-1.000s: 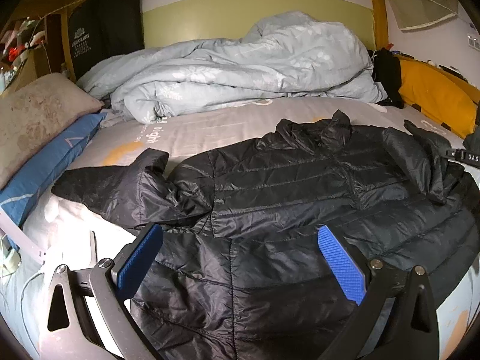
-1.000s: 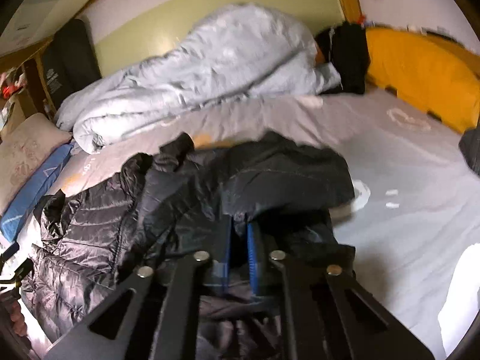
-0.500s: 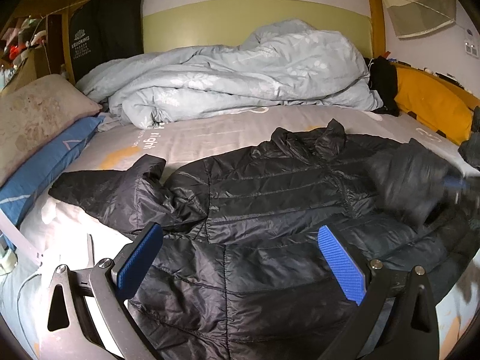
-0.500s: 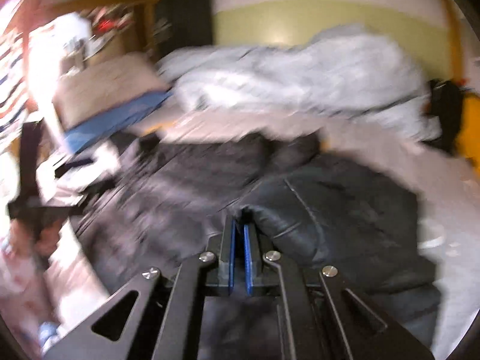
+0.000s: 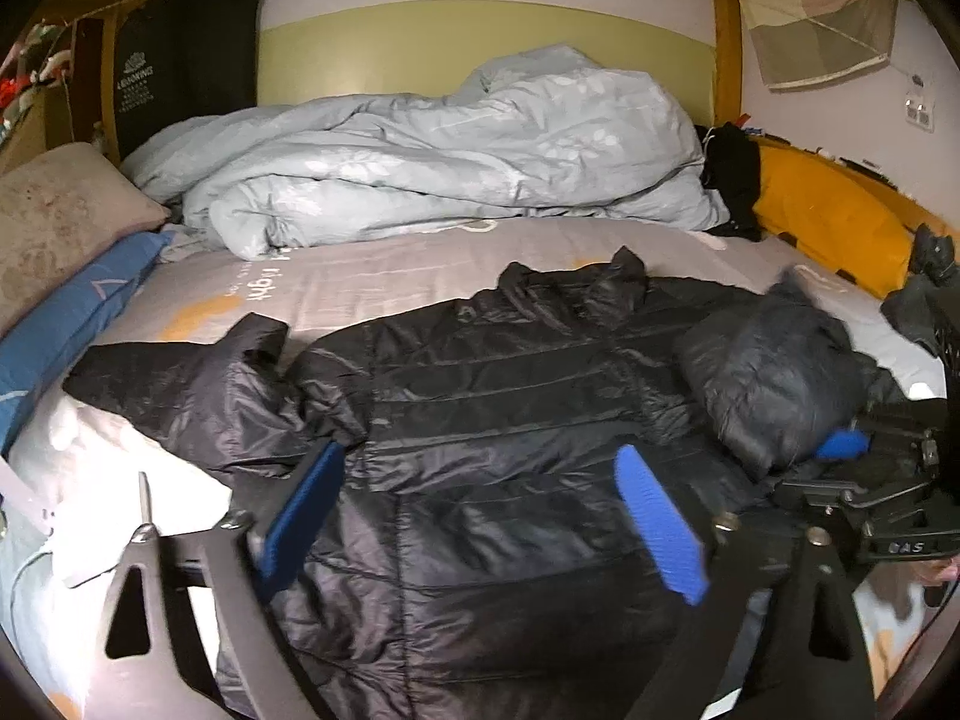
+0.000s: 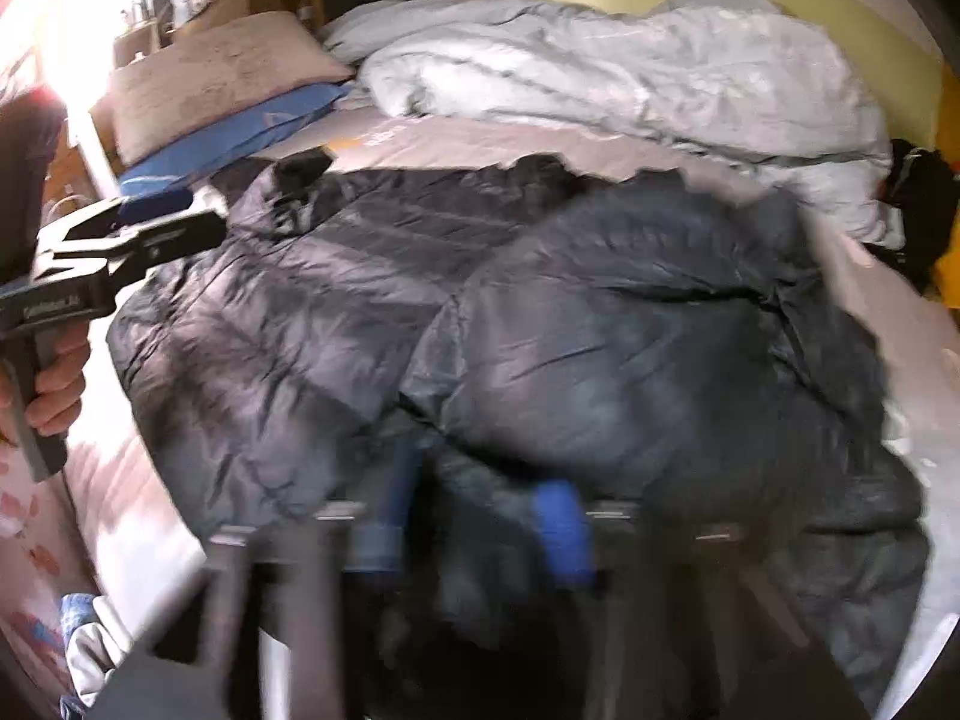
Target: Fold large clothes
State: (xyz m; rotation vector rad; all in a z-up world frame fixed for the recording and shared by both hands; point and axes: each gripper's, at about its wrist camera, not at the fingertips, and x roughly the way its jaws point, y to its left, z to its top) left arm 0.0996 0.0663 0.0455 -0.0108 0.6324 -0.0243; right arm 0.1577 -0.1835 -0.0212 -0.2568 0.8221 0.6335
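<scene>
I read "ight" in white on the grey bedsheet (image 5: 264, 291); the white logo on the black bag (image 5: 180, 54) is too small for me
</scene>
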